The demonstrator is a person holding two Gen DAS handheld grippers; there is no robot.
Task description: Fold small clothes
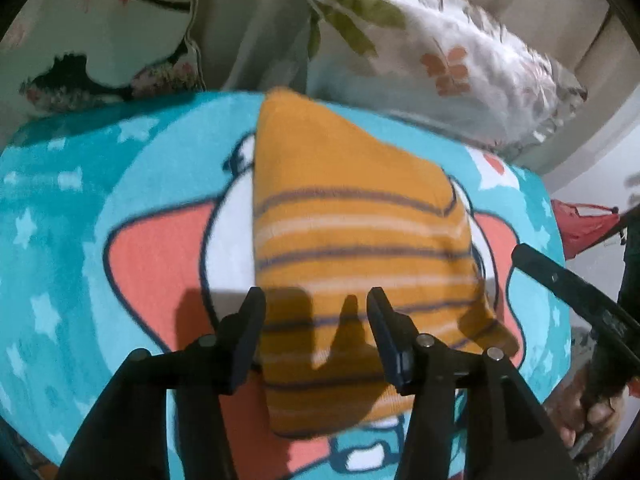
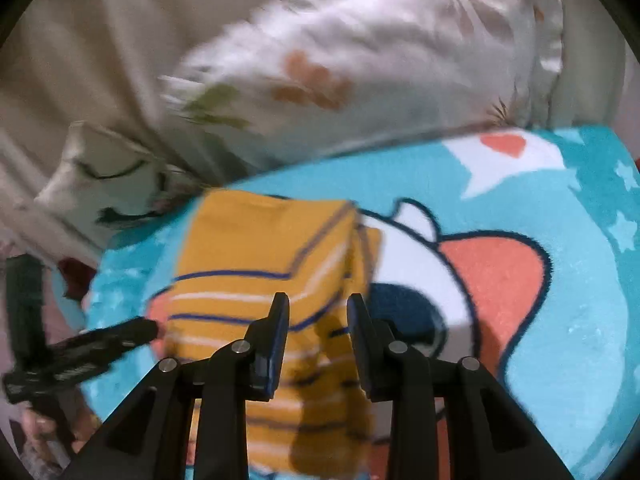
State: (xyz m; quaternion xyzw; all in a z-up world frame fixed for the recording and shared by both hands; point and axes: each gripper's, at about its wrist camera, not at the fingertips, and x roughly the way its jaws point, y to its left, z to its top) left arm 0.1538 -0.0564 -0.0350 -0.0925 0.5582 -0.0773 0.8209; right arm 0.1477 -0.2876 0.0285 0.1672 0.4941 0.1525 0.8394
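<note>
Folded striped garment (image 1: pixel 352 248) on blanket (image 1: pixel 80 208), no containers

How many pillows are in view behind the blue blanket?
2: one bird-print pillow at the back left, one leaf-print pillow at the back right. Others may be hidden.

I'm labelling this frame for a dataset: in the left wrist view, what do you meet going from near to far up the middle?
Left hand-held gripper, with open jaws → folded striped orange garment → turquoise cartoon blanket → beige sheet.
</note>
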